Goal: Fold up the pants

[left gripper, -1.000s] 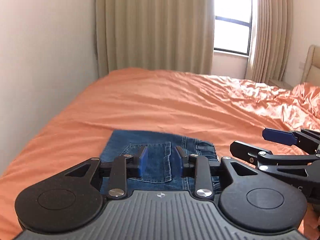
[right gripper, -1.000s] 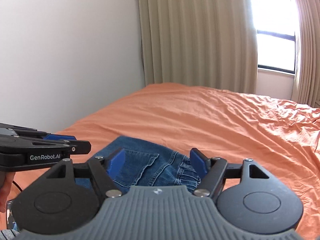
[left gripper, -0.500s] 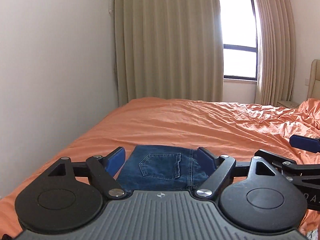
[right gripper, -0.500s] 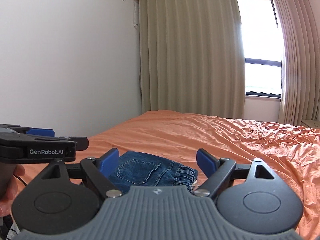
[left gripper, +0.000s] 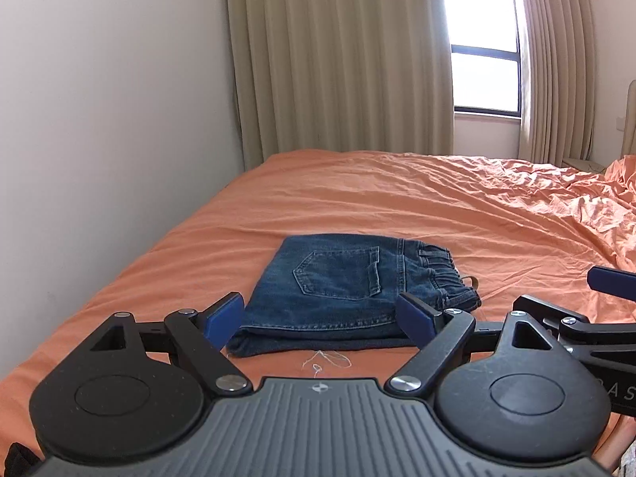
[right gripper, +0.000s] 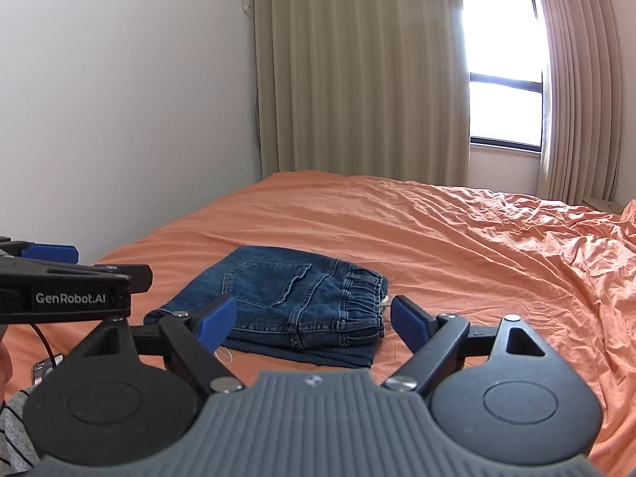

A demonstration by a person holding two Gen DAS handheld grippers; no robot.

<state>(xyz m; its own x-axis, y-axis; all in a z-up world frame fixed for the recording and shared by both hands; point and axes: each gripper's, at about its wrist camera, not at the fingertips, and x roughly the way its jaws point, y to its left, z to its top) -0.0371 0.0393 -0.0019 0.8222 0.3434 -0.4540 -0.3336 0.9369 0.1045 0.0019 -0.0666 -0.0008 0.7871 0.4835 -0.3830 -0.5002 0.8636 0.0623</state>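
Looking along the left gripper [left gripper: 320, 320], the blue fingertips [left gripper: 222, 316] stand spread wide apart with nothing between them, released and clear of the cloth. Just beyond them the pants [left gripper: 349, 298], dark blue denim jeans, lie folded into a compact, roughly rectangular bundle on the orange bedsheet [left gripper: 397, 198]. A back pocket with visible stitching faces up on the top layer, and the gathered elastic waistband with its belt loops sits at the bundle's right edge. The lower layers stick out slightly along the near edge, where a hem seam runs across. A thin pale thread [left gripper: 326, 359] lies loose on the sheet between the bundle and the gripper body. At the far right, part of the right gripper shows with one blue pad raised; from this view I cannot tell how its jaws stand. Beige curtains [left gripper: 338, 59] and a bright window [left gripper: 485, 75] fill the far wall.

From the right wrist view, the right gripper [right gripper: 306, 322] likewise has its jaws released and wide, holding nothing, with the pants [right gripper: 294, 302] resting on the bedsheet [right gripper: 457, 238] just ahead of them, nearer the left pad. Here the stack of layers is plain: the pocketed top fold, the bunched waistband at the right end, and a thinner layer protruding at the near corner. The bundle lies flat, near the bed's near-left corner, well apart from the rumpled sheet at the right. The left gripper [right gripper: 59, 274], labelled GenRobot.AI, enters from the left edge
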